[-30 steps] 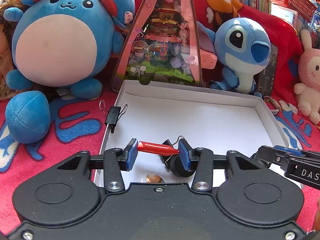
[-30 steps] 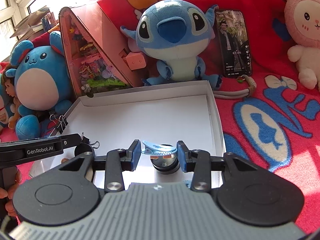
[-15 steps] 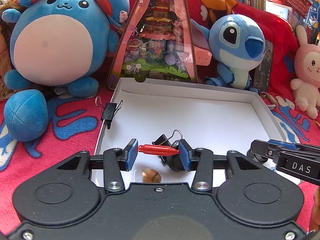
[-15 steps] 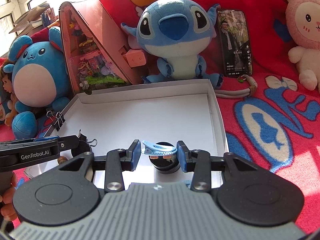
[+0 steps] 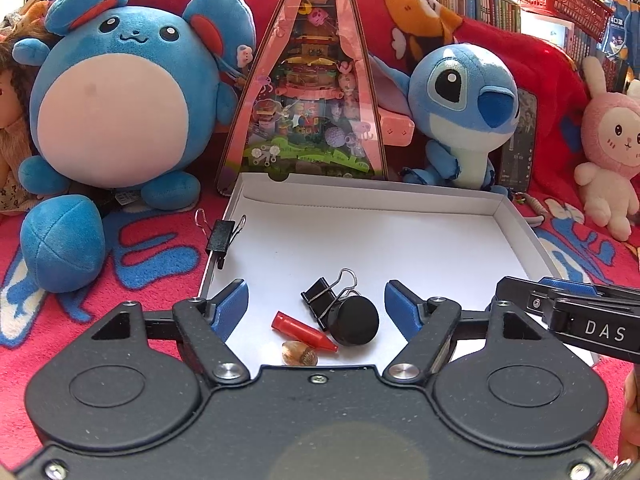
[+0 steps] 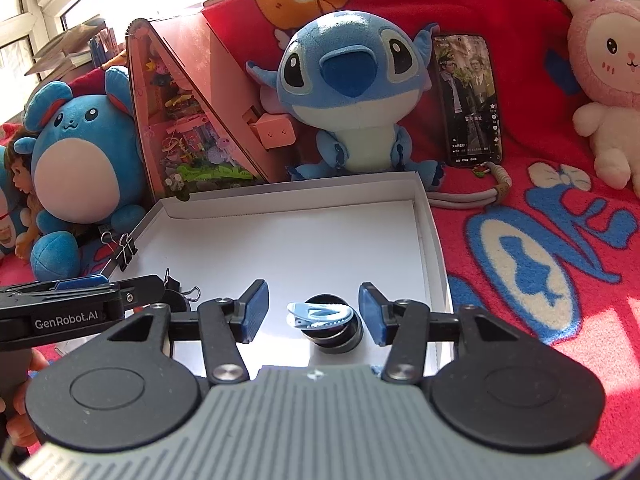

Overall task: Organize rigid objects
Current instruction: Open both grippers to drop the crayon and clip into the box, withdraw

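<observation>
A white shallow box (image 5: 360,204) lies on the red blanket; it also shows in the right wrist view (image 6: 304,192). My left gripper (image 5: 316,306) is open over its near left part. Below it lie a red crayon tip (image 5: 302,330), a black round cap (image 5: 355,320), a black binder clip (image 5: 324,298) and a small brown nut (image 5: 299,353). My right gripper (image 6: 312,316) is open over the near right part. Between its fingers a light blue clip (image 6: 320,314) rests on a black round lens-like piece (image 6: 336,336).
Another binder clip (image 5: 221,236) grips the box's left wall. Behind the box stand a round blue plush (image 5: 116,96), a pink triangular diorama (image 5: 308,92), a Stitch plush (image 6: 352,92), a phone (image 6: 468,100) and a pink bunny plush (image 6: 604,68).
Both grippers have opened. The left let go of the red crayon tip, which now lies in the box. The right let go of the light blue clip, now resting on the black piece.
</observation>
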A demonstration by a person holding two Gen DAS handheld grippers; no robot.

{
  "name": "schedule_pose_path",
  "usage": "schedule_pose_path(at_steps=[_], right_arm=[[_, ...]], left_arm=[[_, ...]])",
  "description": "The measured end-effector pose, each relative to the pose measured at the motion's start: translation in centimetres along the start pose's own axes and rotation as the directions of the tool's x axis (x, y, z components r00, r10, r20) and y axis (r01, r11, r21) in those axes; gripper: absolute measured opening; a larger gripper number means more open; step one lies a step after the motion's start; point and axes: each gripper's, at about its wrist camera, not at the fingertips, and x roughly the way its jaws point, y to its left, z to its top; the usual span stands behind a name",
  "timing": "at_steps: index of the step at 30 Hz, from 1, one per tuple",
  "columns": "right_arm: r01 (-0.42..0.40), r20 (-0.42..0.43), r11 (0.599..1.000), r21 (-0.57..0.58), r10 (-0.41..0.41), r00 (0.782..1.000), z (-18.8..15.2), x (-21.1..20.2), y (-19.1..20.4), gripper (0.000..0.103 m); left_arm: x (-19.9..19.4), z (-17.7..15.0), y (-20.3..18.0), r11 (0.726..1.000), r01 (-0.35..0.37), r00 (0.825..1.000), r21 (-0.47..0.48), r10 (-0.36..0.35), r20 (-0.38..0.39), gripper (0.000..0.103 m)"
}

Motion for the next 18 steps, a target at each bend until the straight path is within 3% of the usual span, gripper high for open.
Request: schedule_pose_path(at_steps=[8, 18], right_arm=[[0.011, 0.029, 1.000, -0.024, -0.011, 1.000, -0.3, -1.1, 0.2, 0.083], [0.007, 0.054, 0.998, -0.068, -0.003, 0.999, -1.0, -2.4, 0.5, 0.093]], left_arm=[[-1.4, -0.6, -0.6, 1.000, 0.018, 1.000, 0.024, -0.018, 0.006, 0.083], [-3.6, -2.0, -0.9, 0.998, 0.044, 0.999, 0.039, -0.045, 0.019, 0.088]])
